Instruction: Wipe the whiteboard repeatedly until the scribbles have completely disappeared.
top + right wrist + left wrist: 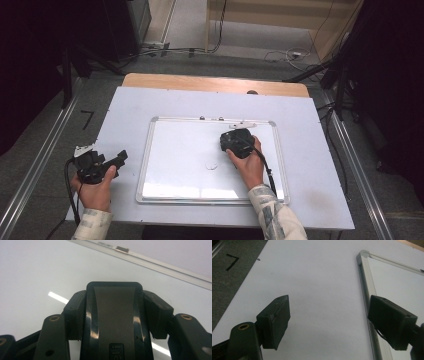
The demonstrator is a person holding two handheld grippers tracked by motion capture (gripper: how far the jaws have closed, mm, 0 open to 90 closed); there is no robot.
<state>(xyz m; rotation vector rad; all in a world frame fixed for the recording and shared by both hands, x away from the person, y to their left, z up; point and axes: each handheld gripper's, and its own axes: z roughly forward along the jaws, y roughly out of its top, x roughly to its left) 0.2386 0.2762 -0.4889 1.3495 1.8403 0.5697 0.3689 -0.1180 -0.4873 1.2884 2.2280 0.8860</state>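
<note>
Looks like lab / recording studio setup. Table under white sheet, whiteboard laid flat on top, black stands either side, loose cables on grey carpet, metal floor rails, dark curtains around.

Each hand carried a black gripper with 2 blocky jaws. The left gripper bore a pale grey plate on top, and a black cable looped from its body down past the wrist. Seen along its own jaws, its flat rectangular pads were matte and dusty, with a brass-ringed hole at the hinge arm. The right gripper trailed a black cable along the forearm. Its arms showed brass-ringed screw holes too — one on each side. Both sleeves were light, patterned with greyish blotches — loose at the cuffs.
</note>
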